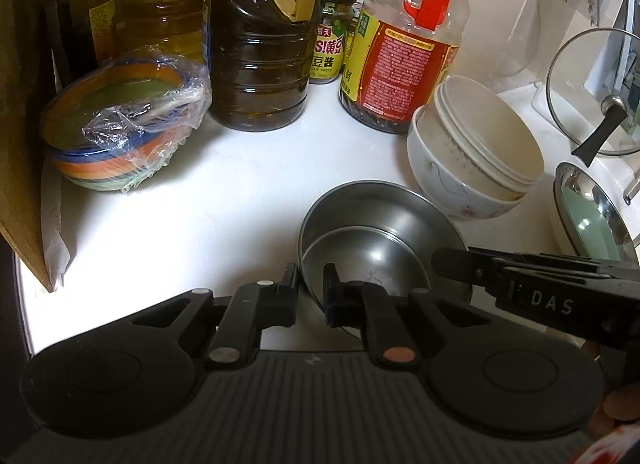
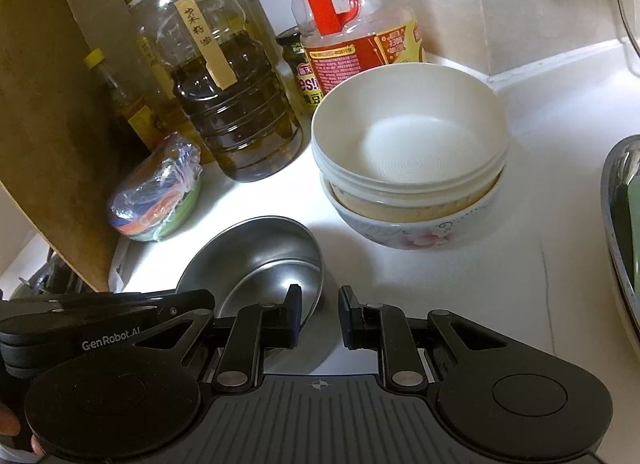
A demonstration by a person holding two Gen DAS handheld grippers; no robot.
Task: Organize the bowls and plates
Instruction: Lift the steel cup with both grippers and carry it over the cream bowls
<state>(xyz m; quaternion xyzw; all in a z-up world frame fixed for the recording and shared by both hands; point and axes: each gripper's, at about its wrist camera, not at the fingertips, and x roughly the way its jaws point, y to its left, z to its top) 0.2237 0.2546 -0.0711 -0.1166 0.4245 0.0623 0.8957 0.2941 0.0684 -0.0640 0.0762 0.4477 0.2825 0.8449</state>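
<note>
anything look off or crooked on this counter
The steel bowl sits tilted, its rim lifted off the counter while both grippers straddle it: left gripper on one side, right gripper on the other. The cream container also leans askew inside the floral bowl.

Both views are bright at the centre: the white worktop [image 1: 224, 199] is nearly blown out, with light falling from above. Soft shadows lie beside the steel bowl [image 2: 260, 260] and the stacked bowls [image 2: 408, 167]. Glints mark the steel bowl's inside and the glass lid [image 1: 592, 91]. Fisheye bending curves the bottles and darkens the corners; the left edge sits in murky shadow. Focus is fairly sharp, with slight colour noise.
</note>
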